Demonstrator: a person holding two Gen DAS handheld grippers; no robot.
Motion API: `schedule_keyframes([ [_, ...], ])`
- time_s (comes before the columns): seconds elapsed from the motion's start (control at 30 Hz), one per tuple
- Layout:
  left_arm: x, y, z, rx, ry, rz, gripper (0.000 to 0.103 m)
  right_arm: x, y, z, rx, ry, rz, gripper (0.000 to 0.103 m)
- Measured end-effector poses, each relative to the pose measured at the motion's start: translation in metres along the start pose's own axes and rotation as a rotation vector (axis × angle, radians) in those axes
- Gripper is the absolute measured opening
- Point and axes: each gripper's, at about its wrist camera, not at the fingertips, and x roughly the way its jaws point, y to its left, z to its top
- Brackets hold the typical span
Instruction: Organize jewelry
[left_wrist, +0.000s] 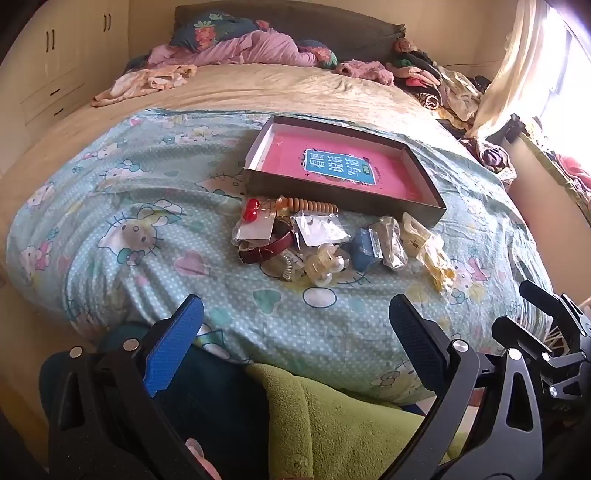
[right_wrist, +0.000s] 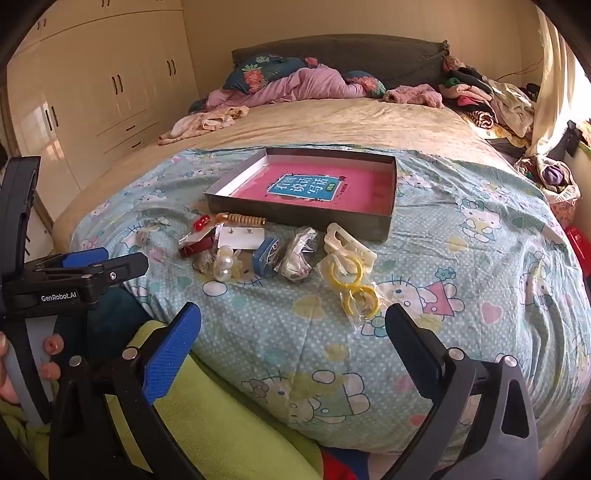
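Both grippers, left (left_wrist: 295, 332) and right (right_wrist: 293, 332), gape empty before the jewelry (right_wrist: 273, 254).
Light, slippery bags; pinch the bangles (right_wrist: 354, 288) by a bag edge.

Bare blanket (right_wrist: 295, 332) ahead, passable; jewelry pile (right_wrist: 258, 251) beyond, tray (right_wrist: 295, 210) wall blocking behind it.

Both wrist cameras sit low at the foot of the bed (left_wrist: 221, 92), facing along it toward the headboard (right_wrist: 343, 51) and tilted downward. The left view stands left of the jewelry pile (left_wrist: 317, 240) and shows the right gripper (left_wrist: 546, 325) at its right edge; the right view stands further right, with the left gripper (right_wrist: 74, 269) at its left edge. Both share the pile, the shallow tray (right_wrist: 295, 212) and the patterned blanket (left_wrist: 129, 206) at near range.
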Motion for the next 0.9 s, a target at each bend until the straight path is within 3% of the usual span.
schedule_keyframes([
  [0.9, -0.0073, -0.0020, 0.0022, 0.001, -0.012, -0.008, 0.094, -0.0034, 0.0041, 0.0007, -0.010, -0.010, 0.006, 0.099],
])
